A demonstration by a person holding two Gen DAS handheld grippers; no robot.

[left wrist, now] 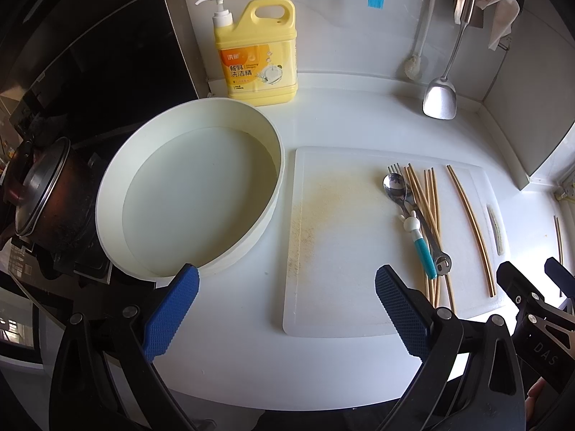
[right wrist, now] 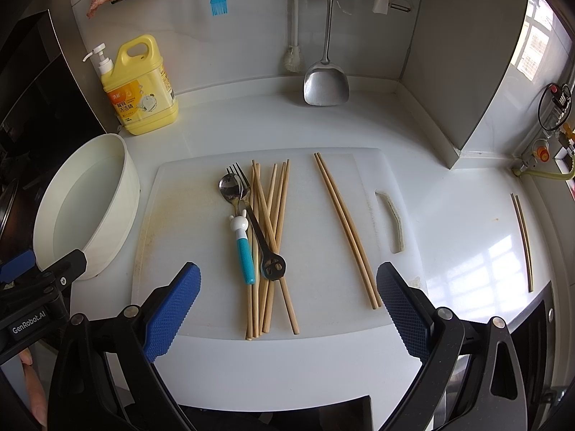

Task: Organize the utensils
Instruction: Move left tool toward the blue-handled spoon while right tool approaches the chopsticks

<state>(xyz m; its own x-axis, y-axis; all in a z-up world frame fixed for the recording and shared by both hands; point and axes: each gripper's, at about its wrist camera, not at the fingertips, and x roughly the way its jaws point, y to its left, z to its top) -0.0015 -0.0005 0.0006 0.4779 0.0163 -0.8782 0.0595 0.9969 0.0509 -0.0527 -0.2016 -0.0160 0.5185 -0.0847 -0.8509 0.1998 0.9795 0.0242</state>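
Utensils lie heaped on the white cutting board (right wrist: 201,215), and both grippers hang above the counter with nothing in them. The right gripper (right wrist: 287,305) stands wide, its blue pads spread to either side of the pile's near end, clear of everything. That pile is a loose bundle of wooden chopsticks (right wrist: 273,222) crossing one another, with a spoon (right wrist: 230,185) on a blue handle topped by a small white figure and a fork (right wrist: 251,208) with a dark handle lying over them, the spoon bowl and the fork tines side by side at the far end. Just to the right, apart from the heap, a neat pair of chopsticks (right wrist: 346,230) runs diagonally across the board. Another pair (right wrist: 523,240) rests off the board on the white counter, well to the right. Over on the left, the left gripper (left wrist: 287,294) is equally wide and empty, hovering above the near edge of the board beside the round white basin (left wrist: 187,194), which holds a shallow layer of water. A yellow detergent bottle (left wrist: 258,50) with a pump stands at the back wall, and a metal spatula (right wrist: 327,86) hangs down there too, near a blue silicone brush (right wrist: 219,4).
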